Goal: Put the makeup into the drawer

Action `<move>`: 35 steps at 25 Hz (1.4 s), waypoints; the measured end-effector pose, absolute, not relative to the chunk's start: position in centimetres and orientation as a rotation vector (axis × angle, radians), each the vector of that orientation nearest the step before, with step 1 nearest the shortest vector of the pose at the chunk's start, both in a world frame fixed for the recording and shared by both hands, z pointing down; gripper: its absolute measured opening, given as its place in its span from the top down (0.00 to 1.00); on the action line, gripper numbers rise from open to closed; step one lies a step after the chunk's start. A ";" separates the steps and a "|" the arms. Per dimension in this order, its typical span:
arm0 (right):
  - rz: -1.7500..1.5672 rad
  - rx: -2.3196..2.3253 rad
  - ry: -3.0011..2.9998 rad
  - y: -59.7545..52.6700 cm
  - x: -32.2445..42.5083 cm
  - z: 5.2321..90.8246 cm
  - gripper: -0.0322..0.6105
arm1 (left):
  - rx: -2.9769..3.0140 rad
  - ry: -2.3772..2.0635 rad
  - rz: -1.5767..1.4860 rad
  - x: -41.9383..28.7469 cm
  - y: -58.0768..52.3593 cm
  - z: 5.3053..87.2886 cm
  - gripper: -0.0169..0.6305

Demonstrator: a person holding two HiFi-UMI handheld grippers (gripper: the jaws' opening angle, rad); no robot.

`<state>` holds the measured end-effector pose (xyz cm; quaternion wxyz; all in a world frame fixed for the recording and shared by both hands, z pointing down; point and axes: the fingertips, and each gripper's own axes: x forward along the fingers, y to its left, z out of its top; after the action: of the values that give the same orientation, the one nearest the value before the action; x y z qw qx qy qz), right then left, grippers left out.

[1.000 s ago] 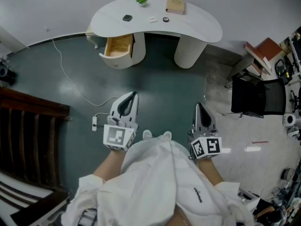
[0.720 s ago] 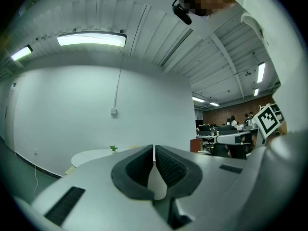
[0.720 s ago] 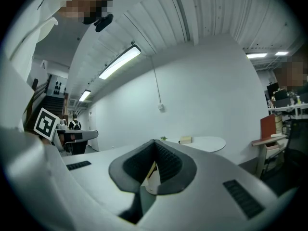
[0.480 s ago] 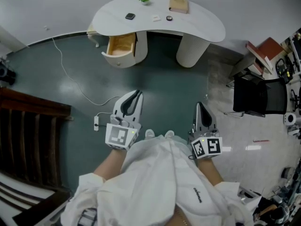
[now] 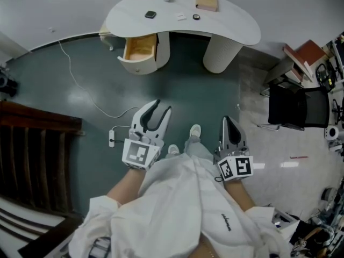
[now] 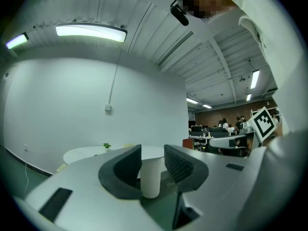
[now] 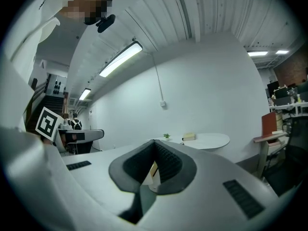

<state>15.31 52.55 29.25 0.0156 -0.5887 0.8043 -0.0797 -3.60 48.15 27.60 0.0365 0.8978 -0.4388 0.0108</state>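
currently, the makeup lies on the white table (image 5: 231,28), well apart from both grippers: a dark squarish compact (image 5: 150,14), a small white piece (image 5: 181,17) and a small round dark piece (image 5: 196,17), in a loose row along the tabletop. each is too small in the head view to give a long axis or a pointing direction. the drawer (image 5: 138,48), under the table's left end, stands pulled out, wooden interior exposed, its long axis running toward the person. the left gripper (image 5: 161,106) is held level, aimed at the table; its jaws have just been opening and stand apart with nothing between them. the right gripper (image 5: 229,120) is also level, jaws closed tip to tip, empty. no writing is legible; the only markings are black square patterns on the left marker cube (image 5: 137,153) and the right marker cube (image 5: 236,167).
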 end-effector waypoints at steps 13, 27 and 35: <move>-0.272 -1.799 2.518 47.5 16.0 30.1 0.92 | 2.735 -1.344 0.054 -1.8 43.4 28.7 0.66; -0.295 -1.759 2.553 36.3 19.2 30.4 0.92 | 2.716 -1.368 0.059 2.0 32.2 29.3 0.59; -0.300 -1.704 2.587 30.7 21.6 30.2 0.92 | 2.696 -1.392 0.059 5.0 26.8 29.2 0.51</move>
<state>21.60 30.71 30.22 0.0149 -0.5475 0.8311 -0.0965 4.97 26.83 29.16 0.0534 0.8871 -0.4581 0.0194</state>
